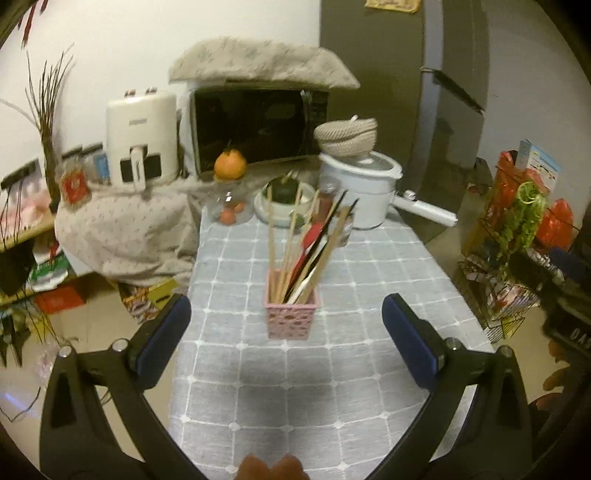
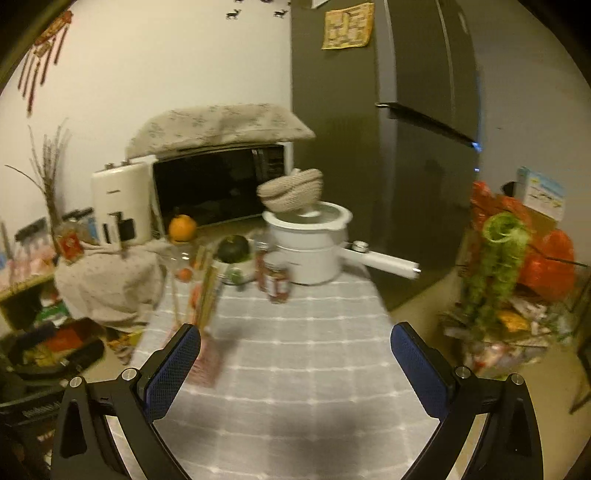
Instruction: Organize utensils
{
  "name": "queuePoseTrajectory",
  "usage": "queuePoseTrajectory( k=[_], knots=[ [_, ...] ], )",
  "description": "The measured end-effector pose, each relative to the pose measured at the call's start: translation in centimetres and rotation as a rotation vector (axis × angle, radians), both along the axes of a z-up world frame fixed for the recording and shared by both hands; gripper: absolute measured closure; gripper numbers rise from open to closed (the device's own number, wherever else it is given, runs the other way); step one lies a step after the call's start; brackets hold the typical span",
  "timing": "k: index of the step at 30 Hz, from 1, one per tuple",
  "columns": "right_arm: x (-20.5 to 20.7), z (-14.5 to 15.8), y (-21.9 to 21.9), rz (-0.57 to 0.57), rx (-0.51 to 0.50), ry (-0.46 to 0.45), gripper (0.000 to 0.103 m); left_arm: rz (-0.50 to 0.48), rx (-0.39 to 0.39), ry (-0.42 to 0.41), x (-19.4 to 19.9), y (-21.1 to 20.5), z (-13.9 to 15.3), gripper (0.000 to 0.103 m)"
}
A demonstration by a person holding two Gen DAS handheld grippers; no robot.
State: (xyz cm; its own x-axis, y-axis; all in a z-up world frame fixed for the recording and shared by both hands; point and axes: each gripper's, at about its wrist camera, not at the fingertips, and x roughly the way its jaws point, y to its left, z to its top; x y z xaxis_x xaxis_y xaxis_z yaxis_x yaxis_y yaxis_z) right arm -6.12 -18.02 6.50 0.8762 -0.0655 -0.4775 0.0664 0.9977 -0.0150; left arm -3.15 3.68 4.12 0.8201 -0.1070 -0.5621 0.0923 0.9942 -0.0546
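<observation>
Landmark = pink holder [image 1: 291,314], standing upright on the grey checked tablecloth [image 1: 369,266].

- Utensils [image 1: 306,243] (wooden chopsticks plus red, black and white pieces) all sit in the holder and fan up and away toward the white pot [image 1: 360,184] behind it. Long axes are near vertical, leaning slightly right in the left wrist view.
- No loose utensils visible on the cloth around the holder. My read: the sort is done or nearly done.
- Left gripper [image 1: 286,332]: jaws spread wide, nothing between the pads. The holder is dead ahead, centred between the fingers but beyond the tips, no contact.
- Right gripper [image 2: 295,354]: jaws spread wide, empty. The holder shows blurred at the left finger [image 2: 173,369], off to the left of its centreline, with the sticks rising above it.
- Left hand looks better lined up on the holder; the right would need to swing left first.
- Sauce jar [image 2: 277,280] stands behind the holder, near the pot.
- Writing: air fryer [image 1: 140,144] left of the holder, at the back, carries a brand mark, too blurred to read. Jar label and the yellow sheet [image 2: 347,26] on the fridge are unreadable.
</observation>
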Motion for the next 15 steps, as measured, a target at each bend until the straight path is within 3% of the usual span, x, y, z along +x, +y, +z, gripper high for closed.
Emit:
queuePoseTrajectory(
  k=[6,15],
  knots=[
    [-1.1,0.4,-1.9,-0.056,-0.017,0.004,0.000,-0.012,0.016,-0.041,-1.0,-1.8,1.0,0.000],
    [-1.2,0.0,-2.7,-0.058,-0.014,0.012,0.000,-0.012,0.016,-0.025,-1.0,-2.8,0.7,0.000]
  ],
)
